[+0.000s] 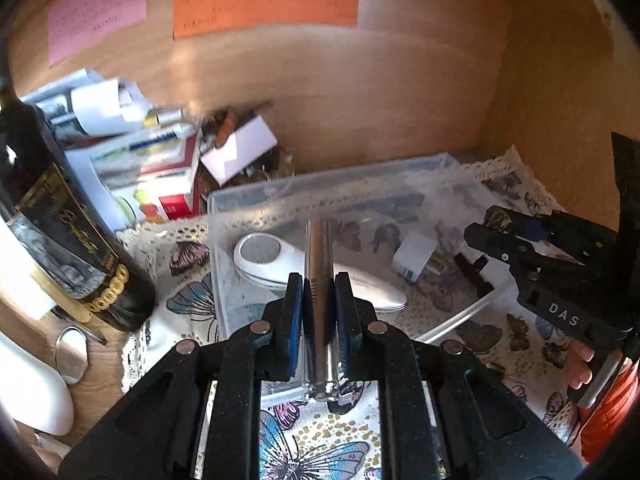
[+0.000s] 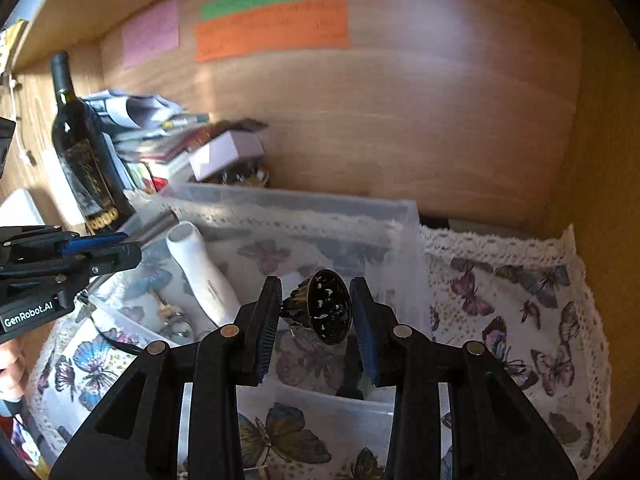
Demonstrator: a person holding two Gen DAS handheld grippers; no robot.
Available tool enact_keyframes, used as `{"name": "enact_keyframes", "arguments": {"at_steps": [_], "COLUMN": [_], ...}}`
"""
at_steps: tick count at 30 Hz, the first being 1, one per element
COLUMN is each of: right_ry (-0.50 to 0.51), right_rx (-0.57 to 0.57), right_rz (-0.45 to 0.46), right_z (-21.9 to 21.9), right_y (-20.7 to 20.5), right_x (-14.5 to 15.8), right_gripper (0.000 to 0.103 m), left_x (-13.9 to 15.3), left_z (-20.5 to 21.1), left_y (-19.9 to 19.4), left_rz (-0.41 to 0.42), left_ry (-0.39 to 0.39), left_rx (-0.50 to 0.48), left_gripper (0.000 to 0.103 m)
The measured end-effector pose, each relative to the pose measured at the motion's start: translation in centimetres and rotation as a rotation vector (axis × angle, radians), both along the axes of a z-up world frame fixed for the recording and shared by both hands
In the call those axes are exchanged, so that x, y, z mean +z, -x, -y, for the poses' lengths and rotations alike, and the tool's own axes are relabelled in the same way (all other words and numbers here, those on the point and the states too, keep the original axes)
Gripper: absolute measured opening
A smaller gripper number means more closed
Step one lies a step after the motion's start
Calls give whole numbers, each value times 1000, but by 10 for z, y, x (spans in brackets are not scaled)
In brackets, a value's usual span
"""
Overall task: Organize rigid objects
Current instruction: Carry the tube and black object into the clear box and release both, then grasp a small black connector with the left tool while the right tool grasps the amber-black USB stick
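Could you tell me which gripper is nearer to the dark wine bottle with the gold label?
Left. The left gripper, clamping a silver metal tube, is beside the dark wine bottle; the right gripper hangs farther off, over the clear plastic bin.

The right gripper (image 2: pixel 316 312) holds a dark perforated oval ornament (image 2: pixel 326 306) over the clear plastic bin (image 2: pixel 408 248), its pads not visibly pressing. A white handheld device (image 2: pixel 200 272) lies inside, left. A wine bottle (image 2: pixel 80 148) stands far left.

Bin (image 1: pixel 224 248) on cloth (image 1: pixel 520 336); bottle (image 1: pixel 60 220) left of bin; boxes (image 1: pixel 168 176) behind
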State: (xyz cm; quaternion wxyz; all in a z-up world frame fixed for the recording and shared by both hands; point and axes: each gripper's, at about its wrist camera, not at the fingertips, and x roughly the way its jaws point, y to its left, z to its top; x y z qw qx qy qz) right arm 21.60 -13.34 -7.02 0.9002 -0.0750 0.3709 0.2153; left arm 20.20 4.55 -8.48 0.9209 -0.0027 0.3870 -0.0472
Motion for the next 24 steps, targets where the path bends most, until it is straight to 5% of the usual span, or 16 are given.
{"name": "enact_keyframes", "arguments": {"at_steps": [12,15,24], "right_ry": [41,34,1], "right_rx": [16,21,42], "right_rz": [-30,-24,61], "right_z": [-8,-8,-5], "right_y": [-4,-2,25], "right_x": [-12,-8,20], "right_gripper": [33,42,61], "left_x": [-3,2,33], "left_z": [7,7,1], "left_y": [-1,5,36], "left_rz": [-3,5,95], "left_ry": [-6,2,1], "left_rx": [-22,-21,15], "left_gripper": [14,19,70]}}
